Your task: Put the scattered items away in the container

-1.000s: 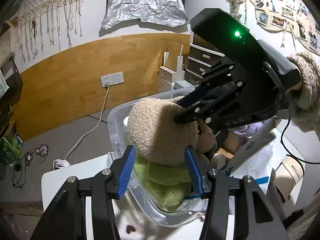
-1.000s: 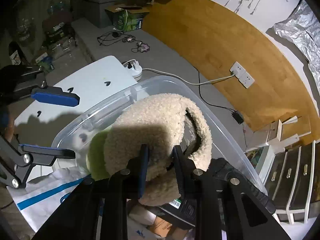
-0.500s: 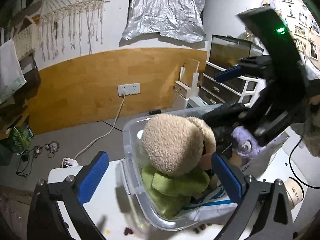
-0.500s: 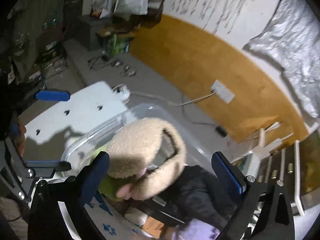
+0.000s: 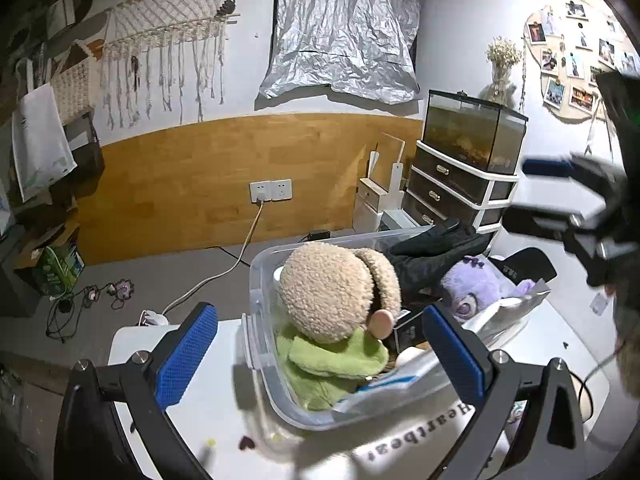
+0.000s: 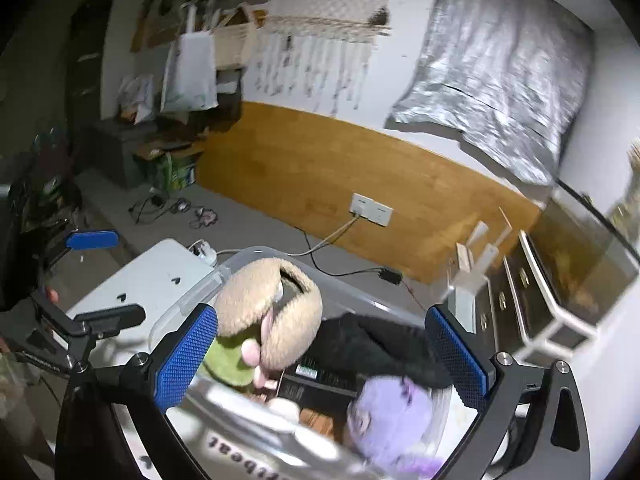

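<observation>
Nearest the left wrist camera, the left gripper [image 5: 320, 352] is hovering above the tabletop [image 5: 208, 412] with its blue-padded fingers [image 5: 186, 350] spread wide, holding nothing and touching nothing. The right gripper [image 6: 322, 354] is hanging over the same spot from the other side, its fingers [image 6: 456, 352] likewise wide apart and empty.

Just beyond the fingers, the clear plastic container [image 5: 258, 280] is sitting on the tabletop, filled to above its rim. A beige fleece item [image 5: 328, 290] is resting on top of a green plush [image 5: 332, 360] at the near end; behind them a black garment [image 5: 432, 252] is draping across the middle, and a purple plush [image 5: 468, 284] is lying at the far end beside a white bag [image 5: 496, 316]. These things are already lying in the container.

The fleece and plush pieces look light, soft and squashy, so they would likely give under pinching rather than slip; a bunched fold or thick edge seems the safest place to take hold. The pile is standing proud of the rim, so the fleece could roll off.

Farther back, the floor, a wall socket [image 5: 271, 191] and a drawer unit [image 5: 460, 184] are showing.
</observation>
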Available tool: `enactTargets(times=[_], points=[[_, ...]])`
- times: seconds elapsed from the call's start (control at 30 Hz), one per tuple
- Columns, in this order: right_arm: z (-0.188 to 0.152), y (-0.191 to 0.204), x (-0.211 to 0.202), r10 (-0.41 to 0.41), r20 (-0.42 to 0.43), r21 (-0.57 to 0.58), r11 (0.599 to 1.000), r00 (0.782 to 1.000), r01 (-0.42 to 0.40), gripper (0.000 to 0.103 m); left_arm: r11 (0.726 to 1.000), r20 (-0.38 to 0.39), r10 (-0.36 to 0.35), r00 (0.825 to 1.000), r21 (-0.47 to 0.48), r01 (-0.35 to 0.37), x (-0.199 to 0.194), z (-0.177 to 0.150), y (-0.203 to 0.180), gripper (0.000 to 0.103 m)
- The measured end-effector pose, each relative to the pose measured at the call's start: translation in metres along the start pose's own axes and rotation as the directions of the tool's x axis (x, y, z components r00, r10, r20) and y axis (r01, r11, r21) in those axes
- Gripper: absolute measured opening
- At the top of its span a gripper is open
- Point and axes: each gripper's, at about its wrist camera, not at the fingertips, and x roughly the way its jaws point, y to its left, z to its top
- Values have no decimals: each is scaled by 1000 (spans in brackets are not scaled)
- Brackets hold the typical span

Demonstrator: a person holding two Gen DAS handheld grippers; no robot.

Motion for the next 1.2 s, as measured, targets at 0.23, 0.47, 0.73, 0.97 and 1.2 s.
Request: enactTargets(times=[0.23,0.47,0.73,0.97,1.2], points=[[-42,-7,-37,-106,48,158,983,993,97,103,999,21,24,999,-44,-23,-27,-11,-11,103],[-80,-8,-59,-145,30,231,964,989,134,103,996,32,57,998,-67,-55,-52,-26,-19,103],[-107,-9,-83,-161,17,281,948,987,149,103,992,39,75,996,-103,-70,-74,-40,-29,103],[-126,-9,-97,-194,-10,284,940,981,189,103,988,27,87,996,-132,-83,-82,-54,-35,103],[-141,-10,-106,-218,-19,285,934,976,214,103,987,21,82,996,-139,-79,-87,-66,-43,103]])
